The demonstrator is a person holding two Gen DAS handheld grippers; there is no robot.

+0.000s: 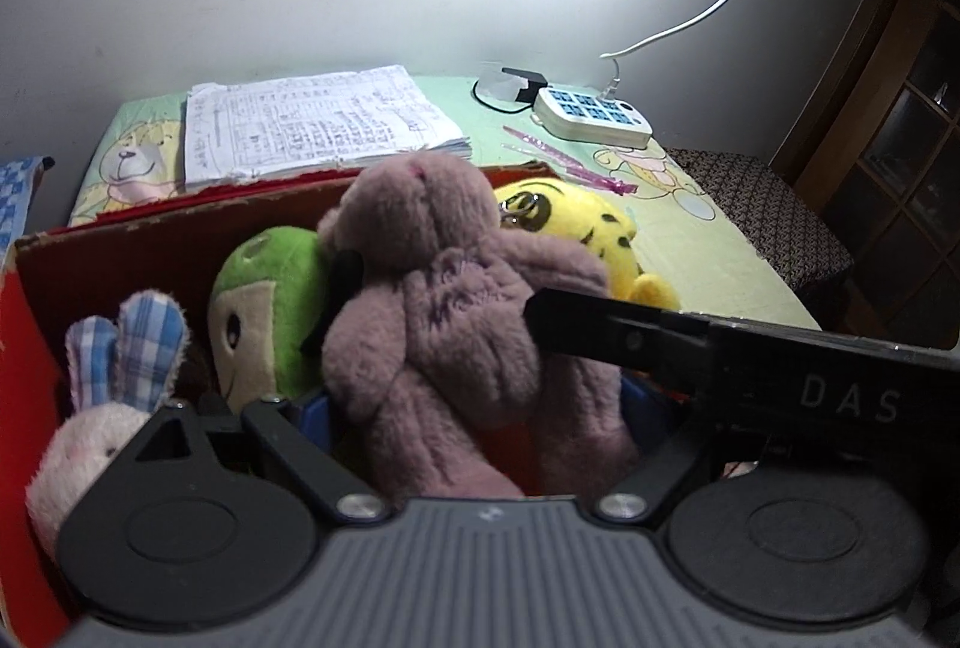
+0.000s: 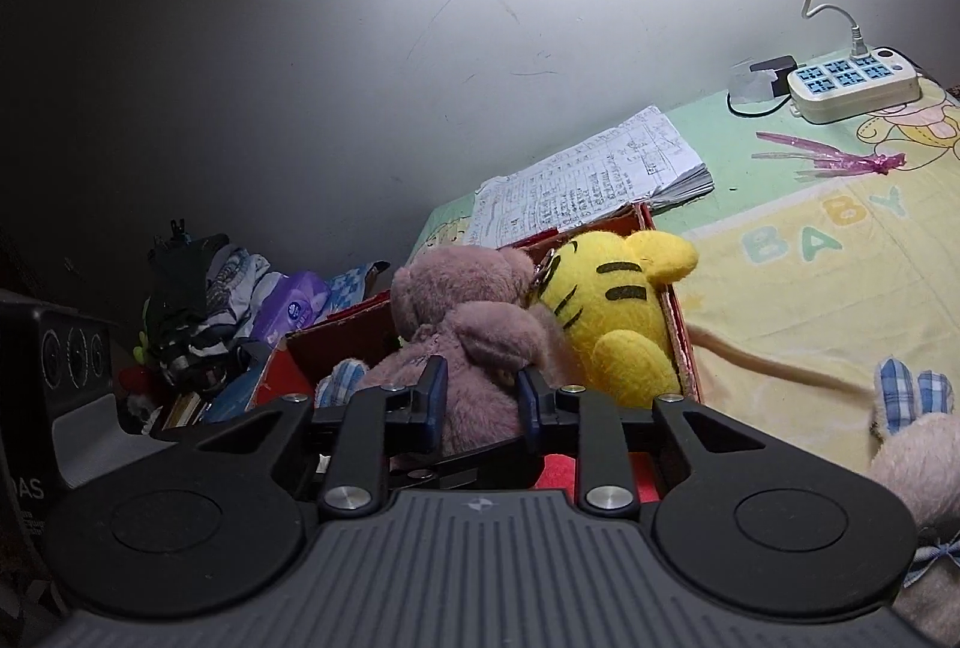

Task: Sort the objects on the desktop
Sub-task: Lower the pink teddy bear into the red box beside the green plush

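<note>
A red cardboard box (image 1: 150,240) holds several plush toys: a mauve plush bear (image 1: 444,312), a green-headed plush (image 1: 264,306), a yellow tiger plush (image 1: 570,222) and a pink rabbit with blue checked ears (image 1: 120,384). My left gripper (image 1: 474,408) is over the box with its jaws wide on either side of the bear's lower body. My right gripper (image 2: 480,396) is shut on the mauve bear (image 2: 462,324), which sits beside the yellow tiger (image 2: 618,312) in the box (image 2: 681,342). The right gripper's black body crosses the left wrist view (image 1: 750,354).
A stack of handwritten papers (image 1: 312,126) lies behind the box. A white power strip (image 1: 591,114) with a cord and pink plastic strips (image 1: 564,156) are at the back right on the baby-print mat (image 2: 804,276). Another pink rabbit plush (image 2: 918,444) lies right of the box. Clutter and a tissue pack (image 2: 294,306) are left.
</note>
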